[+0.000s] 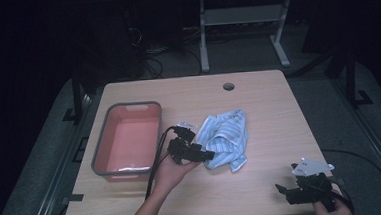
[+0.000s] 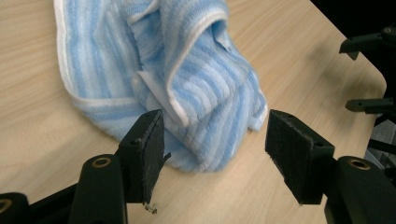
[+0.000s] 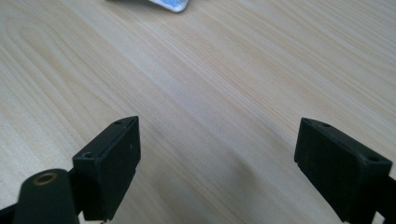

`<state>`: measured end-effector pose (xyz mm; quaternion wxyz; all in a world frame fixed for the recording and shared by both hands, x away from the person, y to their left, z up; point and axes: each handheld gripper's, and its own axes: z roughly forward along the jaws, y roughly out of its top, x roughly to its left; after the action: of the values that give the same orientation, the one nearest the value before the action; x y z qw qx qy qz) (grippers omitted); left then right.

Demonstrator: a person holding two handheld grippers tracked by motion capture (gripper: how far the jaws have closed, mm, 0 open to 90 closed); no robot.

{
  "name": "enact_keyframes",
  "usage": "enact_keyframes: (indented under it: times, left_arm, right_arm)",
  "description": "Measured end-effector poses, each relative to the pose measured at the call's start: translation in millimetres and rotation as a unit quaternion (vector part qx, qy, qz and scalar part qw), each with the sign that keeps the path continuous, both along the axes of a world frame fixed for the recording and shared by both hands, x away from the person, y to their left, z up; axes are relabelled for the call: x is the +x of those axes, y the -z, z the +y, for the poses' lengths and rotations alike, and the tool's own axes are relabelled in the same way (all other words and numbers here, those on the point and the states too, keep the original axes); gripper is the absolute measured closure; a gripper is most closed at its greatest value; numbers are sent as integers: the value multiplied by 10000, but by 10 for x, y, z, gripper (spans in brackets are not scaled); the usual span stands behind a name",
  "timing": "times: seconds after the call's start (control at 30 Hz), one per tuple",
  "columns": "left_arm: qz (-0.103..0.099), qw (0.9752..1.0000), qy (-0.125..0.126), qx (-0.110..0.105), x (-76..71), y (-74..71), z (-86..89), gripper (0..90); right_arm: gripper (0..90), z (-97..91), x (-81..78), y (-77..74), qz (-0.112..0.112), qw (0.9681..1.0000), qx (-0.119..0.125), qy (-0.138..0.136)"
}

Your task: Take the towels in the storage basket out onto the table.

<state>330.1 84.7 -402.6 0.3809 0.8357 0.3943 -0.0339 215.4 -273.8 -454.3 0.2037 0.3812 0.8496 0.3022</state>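
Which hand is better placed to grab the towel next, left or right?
Left, probably. The left hand-held gripper is right at the towel, open, a fold of cloth between its jaws. The right hand-held gripper sits open at the table's near right corner, well away.

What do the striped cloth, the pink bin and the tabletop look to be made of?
The cloth looks like soft terry or microfibre: fuzzy ribbed pile in blue and white stripes, with a stitched white hem. The bin looks like moulded plastic: a smooth pink inside with a faint sheen and a grey rim. The tabletop looks like pale wood-grain laminate, matt, though solid wood cannot be ruled out.
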Motion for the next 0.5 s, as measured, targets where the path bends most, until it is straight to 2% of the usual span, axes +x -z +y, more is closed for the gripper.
enact_keyframes:
  times: [0.4, 0.5]
  left_arm:
    - [-46, 9999, 93, -107, -204, 63, 91, 361]
    - [-75, 9998, 157, -29, -251, 83, 97, 358]
  right_arm:
    - [139, -6, 0, 3, -7, 10000, -34, -5]
    - [139, 0, -1, 6, 19, 10000, -26, 7]
